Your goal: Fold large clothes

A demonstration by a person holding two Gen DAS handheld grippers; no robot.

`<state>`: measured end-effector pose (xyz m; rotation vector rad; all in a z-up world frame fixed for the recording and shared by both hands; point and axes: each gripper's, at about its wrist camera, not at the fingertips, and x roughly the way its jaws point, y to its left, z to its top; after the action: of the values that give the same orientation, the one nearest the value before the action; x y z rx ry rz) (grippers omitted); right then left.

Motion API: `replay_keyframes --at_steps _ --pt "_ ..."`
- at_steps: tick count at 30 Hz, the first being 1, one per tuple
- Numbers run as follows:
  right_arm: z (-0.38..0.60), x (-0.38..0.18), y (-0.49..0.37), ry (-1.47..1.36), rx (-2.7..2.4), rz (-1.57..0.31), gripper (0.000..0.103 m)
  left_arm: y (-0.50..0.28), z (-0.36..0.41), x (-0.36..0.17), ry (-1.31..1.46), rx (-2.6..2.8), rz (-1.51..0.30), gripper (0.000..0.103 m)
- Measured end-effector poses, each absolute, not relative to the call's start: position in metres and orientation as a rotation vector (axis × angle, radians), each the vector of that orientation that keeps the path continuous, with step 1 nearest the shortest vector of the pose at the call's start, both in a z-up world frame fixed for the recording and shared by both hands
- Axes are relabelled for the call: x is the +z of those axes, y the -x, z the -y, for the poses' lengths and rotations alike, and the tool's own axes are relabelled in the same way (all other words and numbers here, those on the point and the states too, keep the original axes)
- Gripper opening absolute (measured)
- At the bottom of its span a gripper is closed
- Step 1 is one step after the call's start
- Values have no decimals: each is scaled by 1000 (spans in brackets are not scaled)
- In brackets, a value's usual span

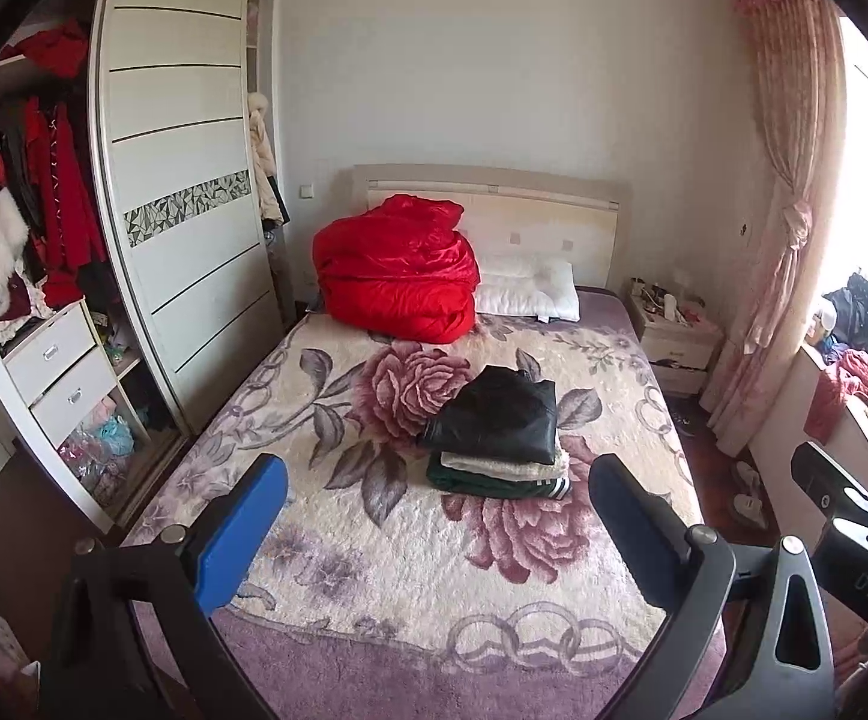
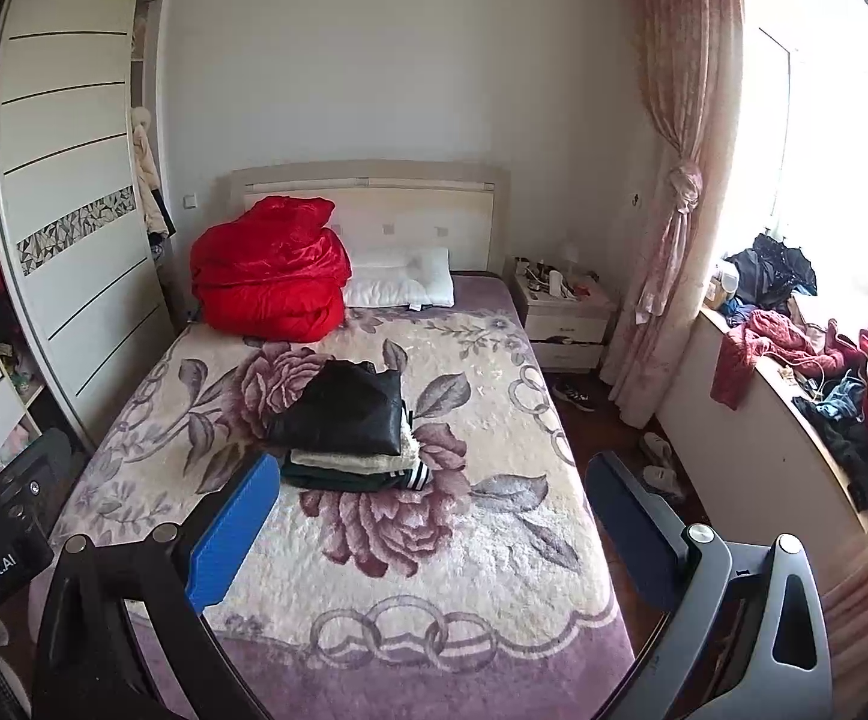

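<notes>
Beyond both pairs of spread, empty fingers, the stack of folded clothes [image 1: 497, 441] [image 2: 350, 438] is sitting mid-bed [image 1: 374, 570], well ahead of the left gripper [image 1: 434, 516] and right gripper [image 2: 431, 513]. Reaching carelessly is risking toppling the black jacket [image 1: 500, 414] lying on top.

A red quilt [image 1: 397, 276] lies bundled beside a white pillow [image 1: 527, 288] at the headboard [image 1: 488, 192] of a rose-patterned bed [image 1: 374, 540]. A cluttered nightstand [image 2: 563, 312] stands near a tied pink curtain [image 2: 674, 192], opposite a sliding-door wardrobe [image 1: 182, 180].
</notes>
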<state>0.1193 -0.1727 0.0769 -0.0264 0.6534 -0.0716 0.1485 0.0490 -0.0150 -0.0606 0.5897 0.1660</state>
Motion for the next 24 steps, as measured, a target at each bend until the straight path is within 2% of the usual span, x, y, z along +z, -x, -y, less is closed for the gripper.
replay_keyframes --at_steps 24 --pt "168 73 -124 21 -38 -643 103 -143 -52 -5 43 184 -570 102"
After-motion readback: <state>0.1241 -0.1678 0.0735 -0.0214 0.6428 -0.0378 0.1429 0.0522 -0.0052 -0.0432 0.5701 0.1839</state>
